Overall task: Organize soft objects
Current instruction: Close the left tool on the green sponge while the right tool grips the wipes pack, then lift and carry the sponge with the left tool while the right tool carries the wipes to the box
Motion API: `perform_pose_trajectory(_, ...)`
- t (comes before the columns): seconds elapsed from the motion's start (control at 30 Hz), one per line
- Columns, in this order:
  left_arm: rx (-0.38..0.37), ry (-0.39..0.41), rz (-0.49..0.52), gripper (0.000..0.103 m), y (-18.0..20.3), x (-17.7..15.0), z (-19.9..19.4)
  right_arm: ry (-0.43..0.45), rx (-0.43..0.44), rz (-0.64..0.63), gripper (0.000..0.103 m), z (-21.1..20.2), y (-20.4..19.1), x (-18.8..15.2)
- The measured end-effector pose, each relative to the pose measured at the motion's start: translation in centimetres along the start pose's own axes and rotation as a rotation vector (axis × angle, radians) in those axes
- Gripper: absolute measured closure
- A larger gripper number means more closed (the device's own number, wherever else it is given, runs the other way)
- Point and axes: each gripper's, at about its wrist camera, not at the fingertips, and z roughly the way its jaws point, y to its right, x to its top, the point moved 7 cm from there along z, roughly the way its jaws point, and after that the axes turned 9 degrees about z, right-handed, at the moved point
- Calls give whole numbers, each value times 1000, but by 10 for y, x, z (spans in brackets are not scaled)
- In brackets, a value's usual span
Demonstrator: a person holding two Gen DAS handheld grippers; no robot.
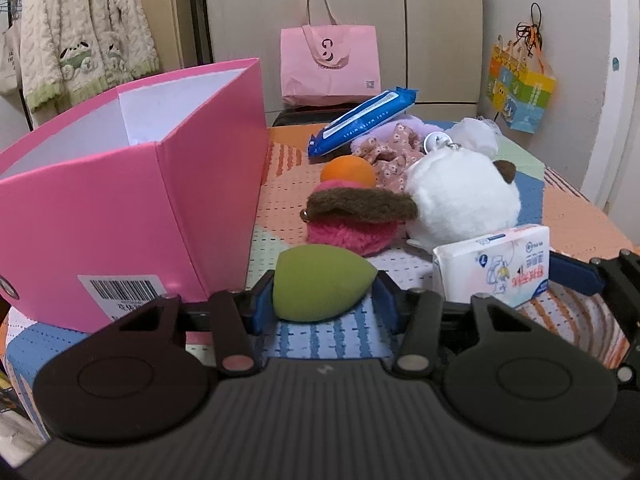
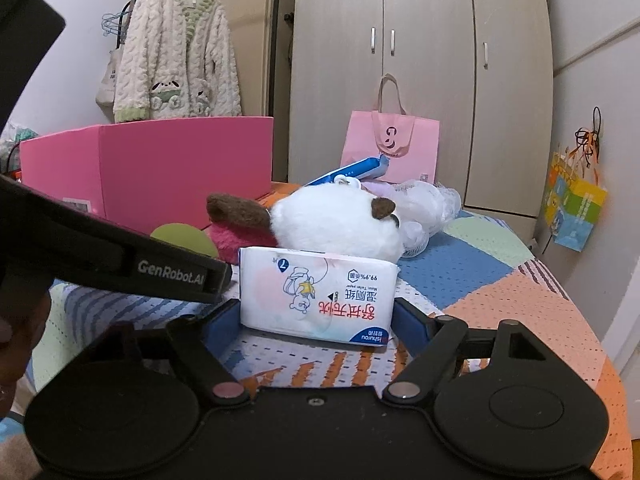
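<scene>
Box (image 1: 132, 184), pink and open-topped, is the biggest thing on your patterned tablecloth (image 1: 532, 208); it stands to the left of the left gripper, and that is probably where the soft things go. To its right lies the loose heap: a white plush toy (image 1: 460, 196) with brown ears, a pink fluffy puff (image 1: 352, 232) just in front of the toy, an orange ball (image 1: 348, 170) behind the puff, and a blue wipes pack (image 1: 360, 120) at the far end.

Your right gripper (image 2: 316, 312) straddles the white tissue pack (image 2: 316, 296). The pack's long side runs across, from finger to finger. Its ends sit at the two blue pads, but you cannot tell from this view whether they press yet.

Your left gripper (image 1: 320, 300) has the green egg-shaped sponge (image 1: 320, 288) between its pads, blunt end against the left pad, pointed tip toward the right one. The left pad touches; at the tip a sliver of gap seems to remain, so the jaws look narrow but not clamped.

This left hand is the nearer one to the box, which lies up and to the left of the sponge, so its load should likely travel first, over the near wall.
</scene>
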Motion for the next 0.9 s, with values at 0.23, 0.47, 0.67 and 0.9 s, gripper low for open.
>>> perform_pose_trajectory(0.23,-19,18,-18,56,-3,0,-4,5,1,16,21,-1,1,0)
perform_pose_trajectory(0.47,-43,21,-31,56,-4,0,-12,9,1,34,21,-6,2,0)
perform_pose_trajectory(0.67,-69,31,-44,56,-8,0,-24,5,-13,36,21,-14,3,3)
perform_pose_trajectory(0.9,-126,0,-68,56,-17,-13,-42,-62,45,80,21,-29,2,8)
